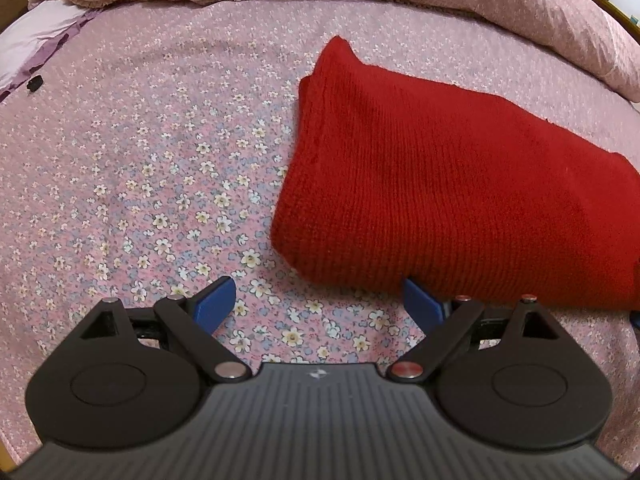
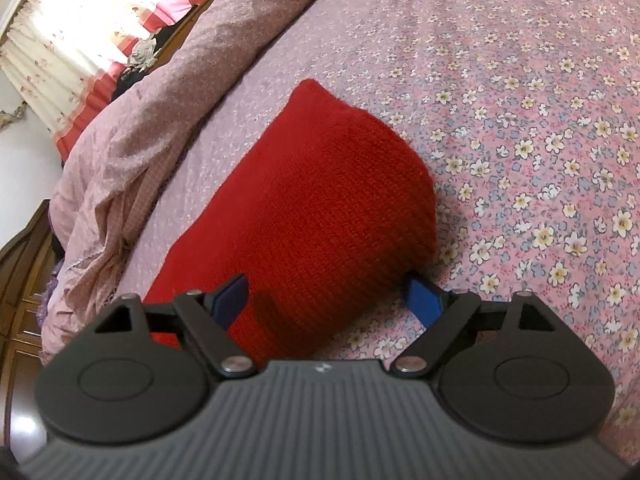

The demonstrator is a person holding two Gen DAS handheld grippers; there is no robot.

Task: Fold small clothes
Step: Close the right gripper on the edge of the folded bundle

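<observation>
Both tongs stand wide apart and hold nothing: the left gripper (image 1: 316,304) hovers over the flowered bedsheet (image 1: 140,184) at the near corner of the red knitted garment (image 1: 448,184), and the right gripper (image 2: 326,298) straddles its near edge (image 2: 316,208) without pinching it. That garment already lies as a thick, layered bundle on the bed, beside the rumpled pink quilt (image 1: 500,4). Judging by this, the folding looks mostly done, with perhaps one last fold or tidying left.

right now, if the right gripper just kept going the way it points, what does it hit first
Most likely the red knitted garment: the open right gripper already straddles its near end, so the knit fills the line ahead. The flowered bedsheet lies under it.
</observation>
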